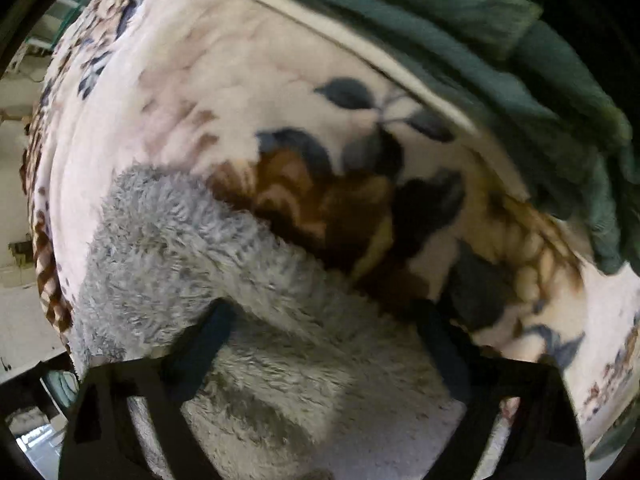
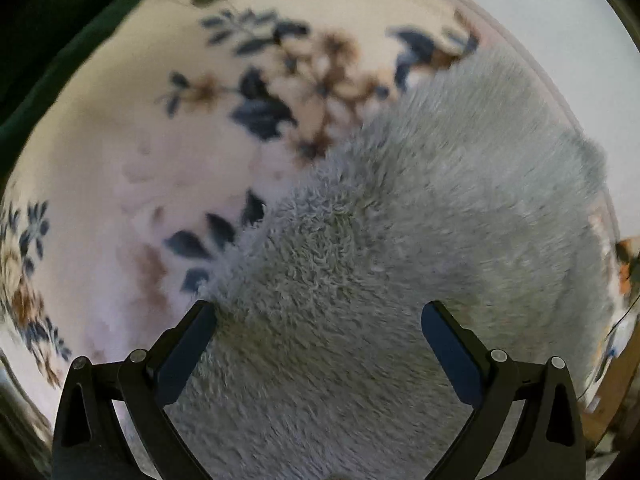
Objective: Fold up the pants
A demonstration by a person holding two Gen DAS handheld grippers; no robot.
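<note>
Grey, shaggy fleece fills the lower half of both views, and we take it to be the pants (image 1: 224,264), lying on a cream floral blanket (image 1: 224,80) with a dark green cloth (image 1: 460,24) bunched along its far edge.

On our left side, the left gripper (image 1: 320,328) hovers low over a rounded end of the garment, its jaws spread wide with fleece showing between them and nothing pinched. From here the pile curves away to the left like a leg end or a folded edge; we cannot tell which.

On our right side, the right gripper (image 2: 318,320) is likewise spread wide above the pants (image 2: 420,220), holding nothing. The fabric here runs as one broad band up toward the far right edge of the blanket (image 2: 120,160), and its near-left border lies straight against the floral print.

We judge the folding to be early or midway: the garment looks laid out and fairly flat, but no clear crease or stacked layer shows. What seems left is gripping an edge with each hand and carrying it over.
</note>
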